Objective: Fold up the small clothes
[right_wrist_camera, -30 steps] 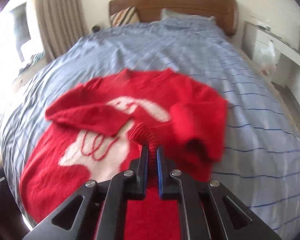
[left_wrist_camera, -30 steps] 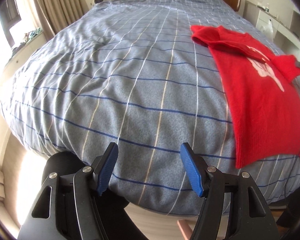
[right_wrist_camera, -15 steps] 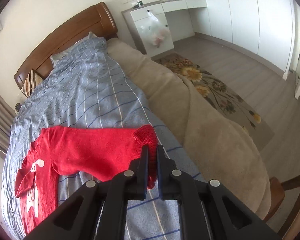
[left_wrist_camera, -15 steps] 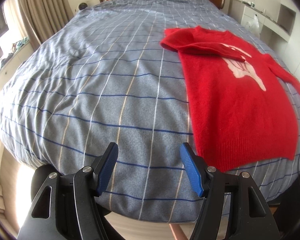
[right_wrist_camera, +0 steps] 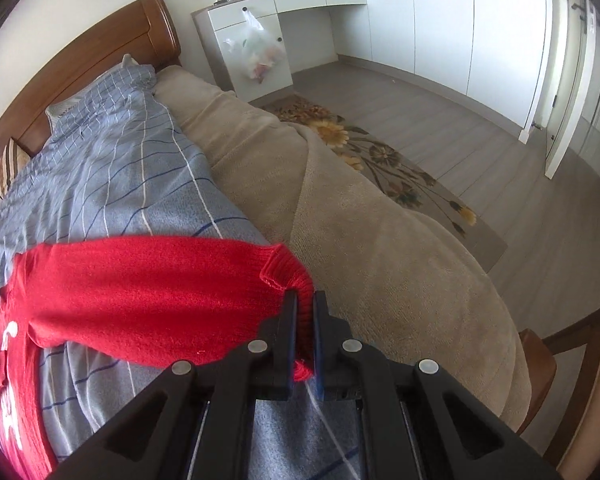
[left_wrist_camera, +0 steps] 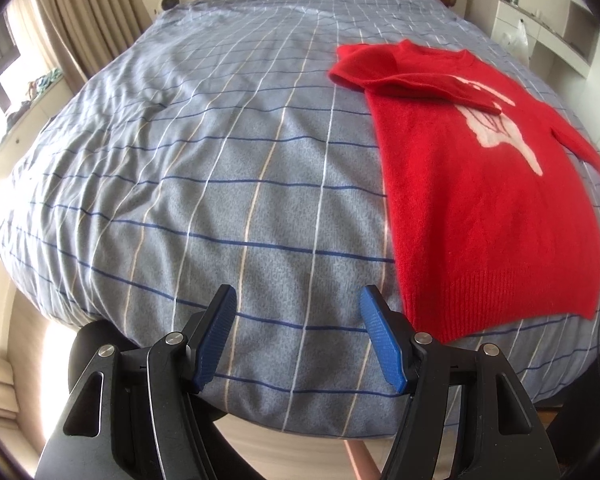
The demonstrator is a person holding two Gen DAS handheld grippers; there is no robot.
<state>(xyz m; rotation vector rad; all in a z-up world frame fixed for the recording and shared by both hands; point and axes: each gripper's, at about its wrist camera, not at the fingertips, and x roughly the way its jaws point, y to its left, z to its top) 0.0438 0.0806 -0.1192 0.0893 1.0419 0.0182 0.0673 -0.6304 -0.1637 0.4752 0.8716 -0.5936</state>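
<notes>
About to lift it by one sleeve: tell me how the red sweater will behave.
Likely floppy: the sleeve sags between the right gripper and the red sweater. Probably light, since it lies flat on the bed. The fuzzy knit seems unlikely to slip.

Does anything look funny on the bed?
The sweater looks lopsided: one sleeve lies folded across its chest, while the other sleeve is stretched out sideways, its cuff pinched in the right gripper.

L wrist cam is looking down from bed's [left_wrist_camera: 220,184] foot toward headboard; R cam is sitting close, facing across bed's edge to floor. Both are sharing red sweater [left_wrist_camera: 480,200].
</notes>
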